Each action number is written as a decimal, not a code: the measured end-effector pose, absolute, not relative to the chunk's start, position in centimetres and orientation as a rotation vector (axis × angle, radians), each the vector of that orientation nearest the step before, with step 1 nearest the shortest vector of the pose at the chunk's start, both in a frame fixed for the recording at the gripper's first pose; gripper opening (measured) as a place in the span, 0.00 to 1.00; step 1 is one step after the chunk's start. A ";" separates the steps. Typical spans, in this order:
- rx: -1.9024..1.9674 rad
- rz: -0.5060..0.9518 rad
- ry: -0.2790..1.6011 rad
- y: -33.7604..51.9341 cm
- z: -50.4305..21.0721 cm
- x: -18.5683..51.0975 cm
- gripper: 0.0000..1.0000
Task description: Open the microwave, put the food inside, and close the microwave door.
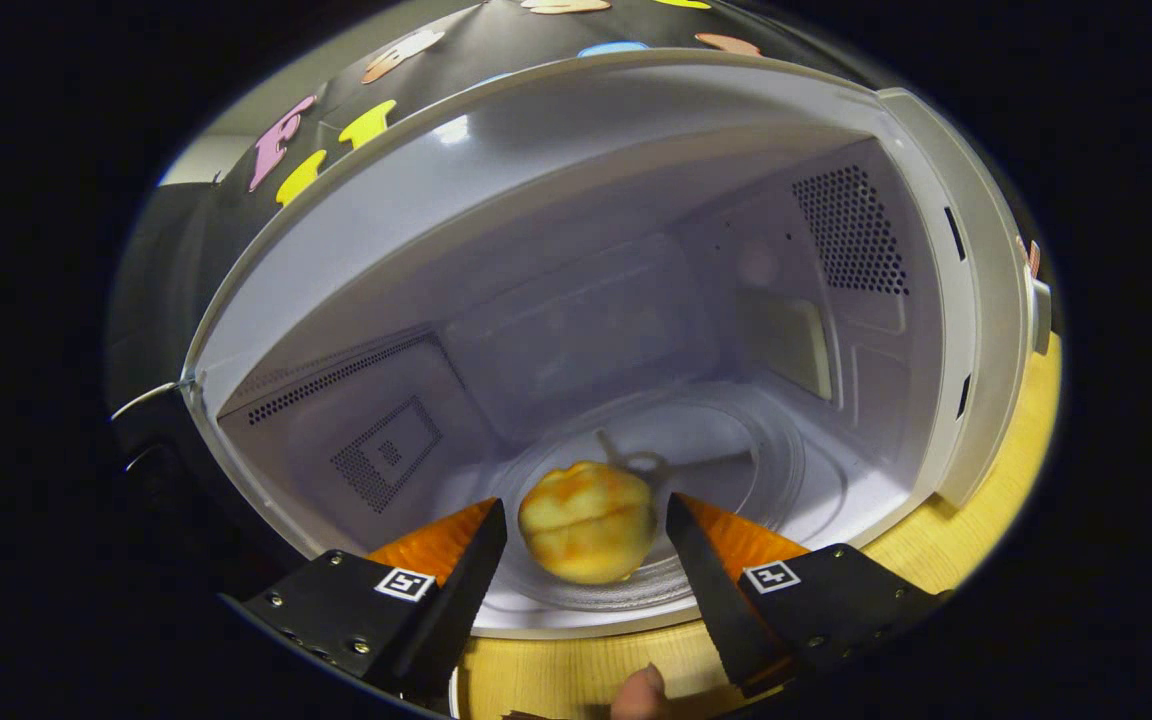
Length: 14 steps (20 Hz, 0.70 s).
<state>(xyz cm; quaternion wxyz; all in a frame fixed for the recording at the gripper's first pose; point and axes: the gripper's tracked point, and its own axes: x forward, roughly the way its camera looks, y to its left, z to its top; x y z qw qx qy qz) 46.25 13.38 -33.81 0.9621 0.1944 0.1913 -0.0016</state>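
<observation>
**Food placed on turntable; release and withdrawal pending**

The white microwave oven [576, 330] is found with its cavity fully exposed, so the door is judged open. A round, yellow-orange bun-like food item [588, 520] is seen on the clear glass turntable [786, 470] inside the microwave, near the front lip of the cavity. The gripper [586, 540] is held at the cavity mouth with its fingers spread; the food sits between the fingertips, and a gap is visible on each side, so nothing is gripped. The step in hand is judged to be the release. A straight withdrawal out of the microwave is advised, with the fingers kept apart so the food is not nudged. The wooden tabletop [976, 540] lies below the microwave's front edge. The door remains to be closed.
</observation>
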 end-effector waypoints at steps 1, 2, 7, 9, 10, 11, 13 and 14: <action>0.387 0.008 0.387 13.4 -33.5 46.0 0.96; 0.388 0.027 0.392 13.7 -33.3 45.6 0.97; 0.359 0.148 0.386 15.4 -29.7 41.2 0.97; 0.306 0.211 0.359 16.3 -27.4 38.4 0.97; 0.281 0.242 0.341 16.7 -26.2 36.9 0.97; 0.265 0.266 0.318 17.0 -24.7 35.5 0.97; 0.266 0.315 0.269 17.7 -21.5 32.8 0.97; 0.270 0.335 0.254 18.1 -20.1 31.4 0.97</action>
